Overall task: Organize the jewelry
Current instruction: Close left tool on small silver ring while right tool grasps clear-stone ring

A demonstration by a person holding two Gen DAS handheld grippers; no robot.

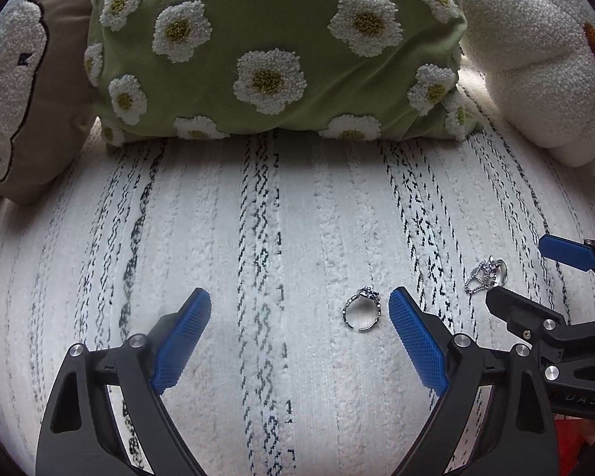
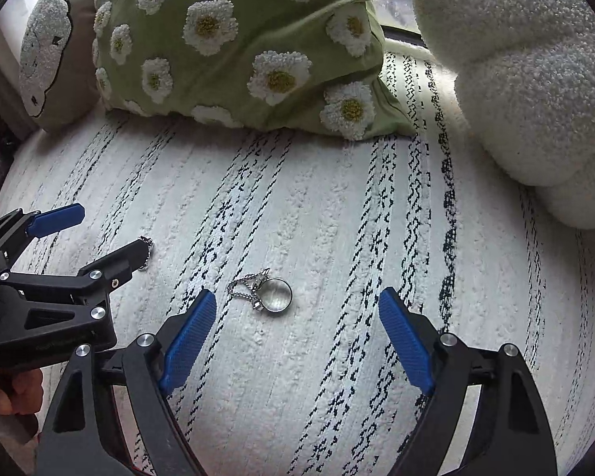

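Note:
A silver ring with a dark ornament lies on the white, black-flecked cover, between my open left gripper's pads, close to the right pad. A second silver ring with a small chain lies between the open right gripper's pads, nearer the left pad. That chained ring also shows in the left wrist view, beside the right gripper. The left gripper shows in the right wrist view, partly hiding the first ring. Both grippers are empty.
A green cushion with white daisies lies at the back. A beige cushion with a white bear is at the left, and a white fluffy cushion at the right. A hand holds the left gripper.

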